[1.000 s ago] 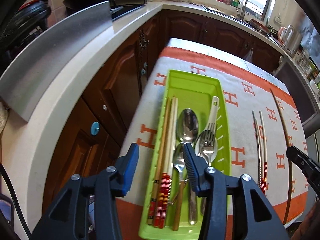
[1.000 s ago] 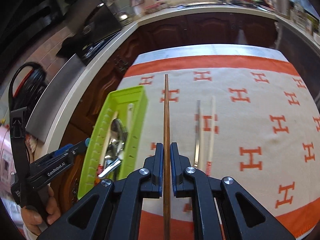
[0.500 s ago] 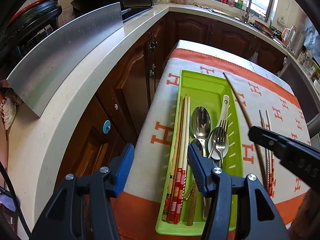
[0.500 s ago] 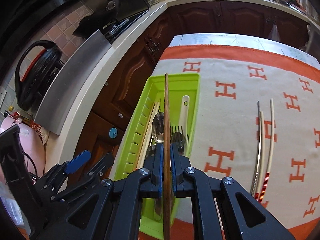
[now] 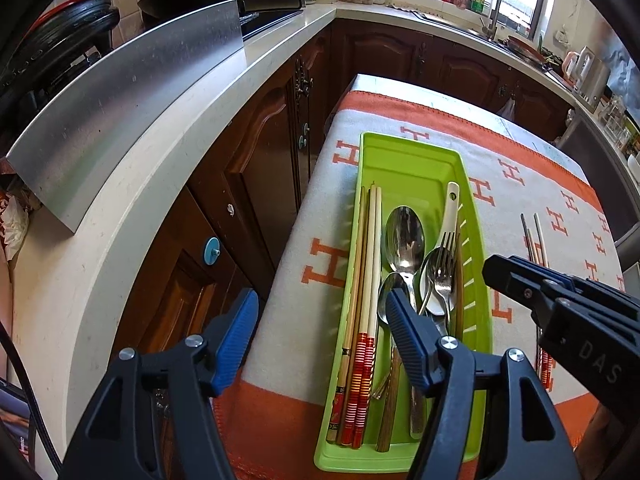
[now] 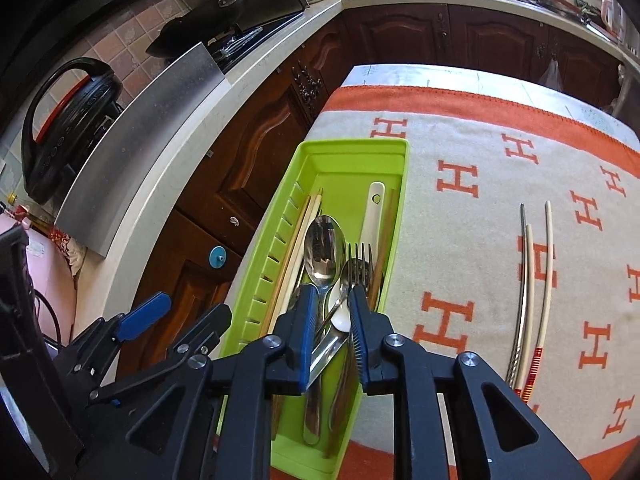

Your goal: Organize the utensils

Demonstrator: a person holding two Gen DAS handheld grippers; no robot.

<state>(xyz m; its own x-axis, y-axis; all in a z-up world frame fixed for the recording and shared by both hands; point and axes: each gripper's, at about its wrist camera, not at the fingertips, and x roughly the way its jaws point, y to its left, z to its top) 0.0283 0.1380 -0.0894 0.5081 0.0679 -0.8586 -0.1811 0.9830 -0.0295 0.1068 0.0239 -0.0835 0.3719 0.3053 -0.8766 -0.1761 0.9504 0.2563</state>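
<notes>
A lime green tray [image 5: 412,160] [image 6: 348,152] sits at the table's left edge. It holds chopsticks [image 5: 370,256], spoons [image 5: 404,236] [image 6: 324,248], a fork [image 6: 360,260] and a white spoon [image 6: 372,216]. A brown chopstick [image 5: 459,280] [image 6: 382,248] lies along the tray's right wall. My right gripper [image 6: 330,336] is open and empty just above the tray; it also shows in the left wrist view [image 5: 560,312]. My left gripper [image 5: 318,332] is open and empty over the tray's near left edge. Three loose chopsticks [image 6: 532,280] [image 5: 534,236] lie on the cloth.
The table carries a white cloth with orange H marks [image 6: 480,208]. A pale counter [image 5: 160,168] with a steel panel [image 5: 132,92] runs along the left over dark wooden cabinets [image 5: 256,176]. A sink and bottles [image 5: 480,0] stand at the far back.
My right gripper carried the brown chopstick left over the tray, then opened and let it go; it now lies in the tray. My left gripper stayed open and shifted slightly.
</notes>
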